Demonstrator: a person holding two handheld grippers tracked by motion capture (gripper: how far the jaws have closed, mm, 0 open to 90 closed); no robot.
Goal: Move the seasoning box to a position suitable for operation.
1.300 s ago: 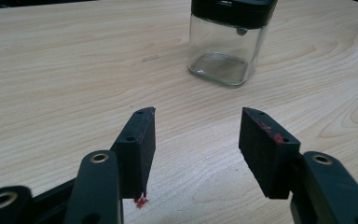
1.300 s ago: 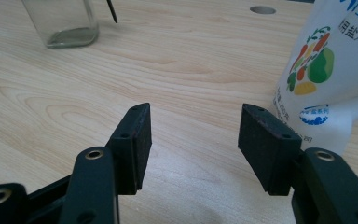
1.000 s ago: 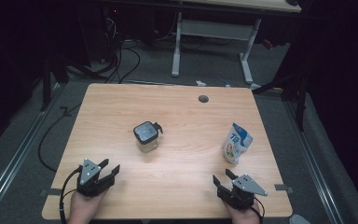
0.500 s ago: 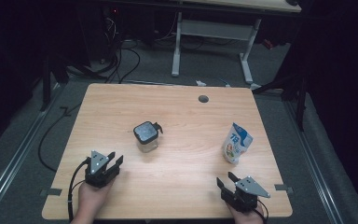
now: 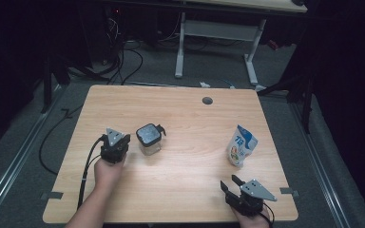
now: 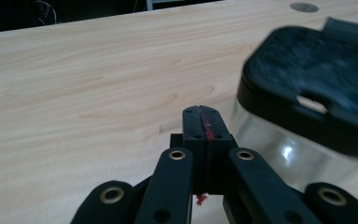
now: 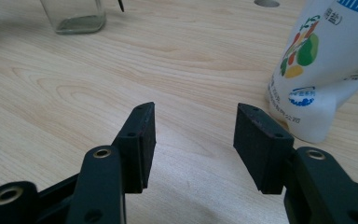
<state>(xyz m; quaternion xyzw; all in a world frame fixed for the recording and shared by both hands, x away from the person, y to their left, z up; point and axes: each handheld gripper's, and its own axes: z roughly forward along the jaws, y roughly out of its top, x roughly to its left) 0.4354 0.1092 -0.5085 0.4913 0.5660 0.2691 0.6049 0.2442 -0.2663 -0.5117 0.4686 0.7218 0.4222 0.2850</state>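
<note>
Worktop (image 5: 180, 114): light wood-grain top, carrying a round dark grommet (image 5: 207, 100) near its far edge; dark floor and cables lying around it.
Glass jar (image 5: 148, 139): standing upright left of centre on the worktop, clear body, black square lid with a flip tab pointing right. In the left gripper view the lid is showing blurred at the upper right, glass wall gleaming beneath it.
Pouch (image 5: 241, 145): white stand-up pouch with blue top and fruit print, standing on the right half of the worktop, leaning slightly. In the right gripper view it is standing just beyond the right-hand jaw, not touching it.
Left gripper (image 5: 115, 145): resting low over the worktop just beside the jar's left side, held by the person's left hand (image 5: 107, 171), cable trailing back toward the near edge. Jaws are pressing together with nothing between them; a thin red line is showing along the seam in the left gripper view.
Right gripper (image 5: 233, 184): sitting near the front right corner of the worktop, well apart from the jar, near the pouch. Jaws are spread wide, bare wood showing in the gap.
</note>
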